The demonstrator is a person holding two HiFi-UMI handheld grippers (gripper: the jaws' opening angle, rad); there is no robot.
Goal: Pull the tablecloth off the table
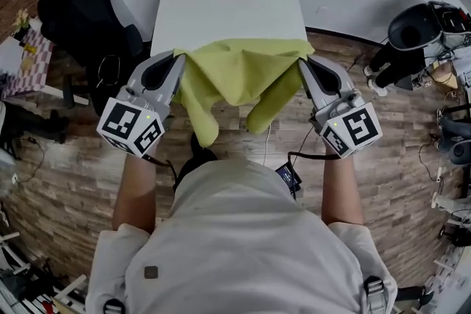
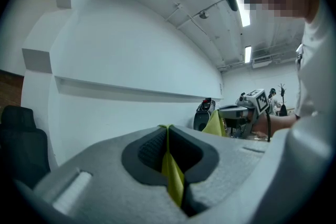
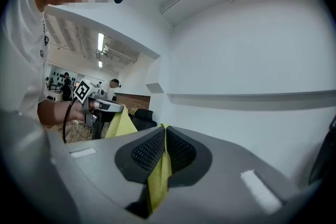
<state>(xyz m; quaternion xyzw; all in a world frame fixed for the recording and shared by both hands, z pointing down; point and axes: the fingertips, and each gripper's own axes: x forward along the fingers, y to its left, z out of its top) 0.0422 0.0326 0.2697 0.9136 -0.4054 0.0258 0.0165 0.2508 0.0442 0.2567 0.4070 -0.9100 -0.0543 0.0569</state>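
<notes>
Yellow-green tablecloth hung bunched between the two grippers, at the centre of the head view. Its upper edge lay across the near edge of the white table, which stood at 12 o'clock, and two loose folds drooped toward 6 o'clock over the wooden floor.

The left gripper held the cloth's corner at 10 o'clock. In its own view the jaws were pressed together on a thin strip of the yellow fabric, which ran down between the ribbed pads.

The right gripper held the opposite corner at 2 o'clock, its jaws likewise pinched tight on a fold of the cloth.

Most of the tabletop was bare. A black chair stood at 10 o'clock from the table.
</notes>
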